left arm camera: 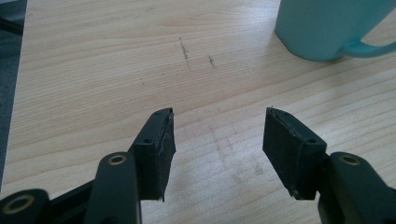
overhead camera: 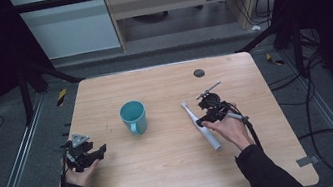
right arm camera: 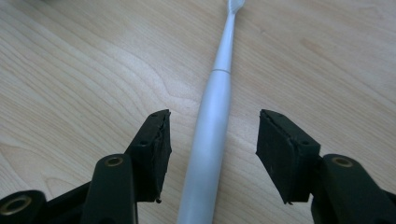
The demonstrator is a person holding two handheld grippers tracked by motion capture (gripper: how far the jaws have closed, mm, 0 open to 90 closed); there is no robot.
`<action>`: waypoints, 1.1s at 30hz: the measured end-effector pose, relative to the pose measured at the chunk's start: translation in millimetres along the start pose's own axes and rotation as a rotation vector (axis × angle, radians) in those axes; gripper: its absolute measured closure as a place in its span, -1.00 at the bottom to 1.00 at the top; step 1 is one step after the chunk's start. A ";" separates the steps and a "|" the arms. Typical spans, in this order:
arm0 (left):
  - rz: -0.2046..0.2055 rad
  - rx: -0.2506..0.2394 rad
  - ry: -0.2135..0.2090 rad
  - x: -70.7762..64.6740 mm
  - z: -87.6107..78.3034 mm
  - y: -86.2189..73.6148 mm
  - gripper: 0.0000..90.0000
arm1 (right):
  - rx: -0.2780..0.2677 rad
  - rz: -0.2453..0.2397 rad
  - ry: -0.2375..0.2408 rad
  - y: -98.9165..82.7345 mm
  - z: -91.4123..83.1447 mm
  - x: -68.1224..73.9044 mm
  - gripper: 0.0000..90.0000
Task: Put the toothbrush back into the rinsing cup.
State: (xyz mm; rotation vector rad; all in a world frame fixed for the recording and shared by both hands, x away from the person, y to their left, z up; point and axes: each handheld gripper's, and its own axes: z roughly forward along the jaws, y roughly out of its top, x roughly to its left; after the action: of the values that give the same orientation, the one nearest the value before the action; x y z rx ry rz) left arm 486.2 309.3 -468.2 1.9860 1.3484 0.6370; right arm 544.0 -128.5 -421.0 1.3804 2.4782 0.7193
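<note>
The toothbrush [overhead camera: 201,126] lies flat on the counter [overhead camera: 177,173], head pointing away from the person; the right gripper [right arm camera: 212,154] straddles it, jaws wide, not touching.

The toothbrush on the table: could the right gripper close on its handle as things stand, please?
Probably yes. In the right gripper view the right gripper stands open with its jaws either side of the white toothbrush, which lies flat on the bare table. Nothing lies between pads and handle; the teal mug sits well off.
</note>
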 end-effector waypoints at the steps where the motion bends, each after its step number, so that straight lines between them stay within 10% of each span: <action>1: 0.004 0.000 0.002 -0.2 0.1 -0.1 -0.04 | 0.014 -0.002 0.004 0.6 3.0 0.3 -0.01; 18: 0.051 -0.024 0.008 -1.7 0.1 -0.3 0.00 | 0.216 0.003 0.006 -0.2 38.0 -2.6 0.16; 33: 0.053 -0.016 0.005 -1.7 1.0 -0.3 0.00 | 0.273 -0.017 0.009 0.4 46.9 0.7 0.34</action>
State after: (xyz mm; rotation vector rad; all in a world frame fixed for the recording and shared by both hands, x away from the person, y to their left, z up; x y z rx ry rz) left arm 486.1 307.5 -469.2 2.0139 1.2936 0.6755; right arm 563.2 -113.2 -460.9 1.4421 2.6699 0.3949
